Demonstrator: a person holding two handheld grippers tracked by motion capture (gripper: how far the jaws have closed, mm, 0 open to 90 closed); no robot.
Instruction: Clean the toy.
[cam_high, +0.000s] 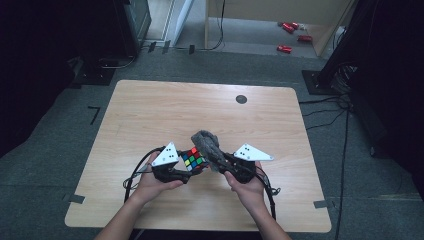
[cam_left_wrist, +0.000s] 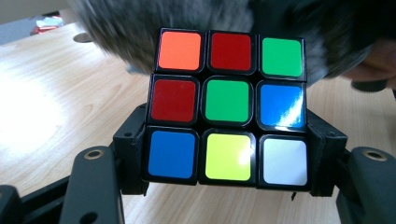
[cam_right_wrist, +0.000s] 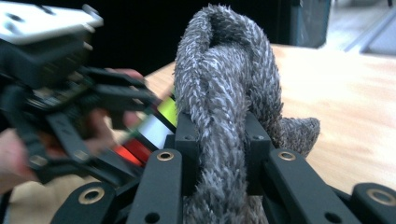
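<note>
Cube (cam_left_wrist: 228, 112): black frame w/ glossy stickers. Top row orange, red, green; mid row red, green, blue; bottom row blue, yellow, white. Cloth (cam_right_wrist: 229, 93): fuzzy, mottled grey w/ white flecks. Both grippers, left gripper (cam_high: 186, 172) & right gripper (cam_high: 222, 165): black, each w/ pale grey three-cornered plate dotted black; brass-coloured rivets on jaws. Table (cam_high: 150, 110): light wood grain, one dark round spot (cam_high: 241, 99). Floor (cam_high: 50, 165): grey.

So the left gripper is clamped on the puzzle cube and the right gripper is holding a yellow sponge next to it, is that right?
Not quite. The left gripper is clamped on the puzzle cube, but the right gripper holds a grey fuzzy cloth, not a yellow sponge. The right gripper view shows the cloth pinched between its jaws, close beside the cube.
</note>
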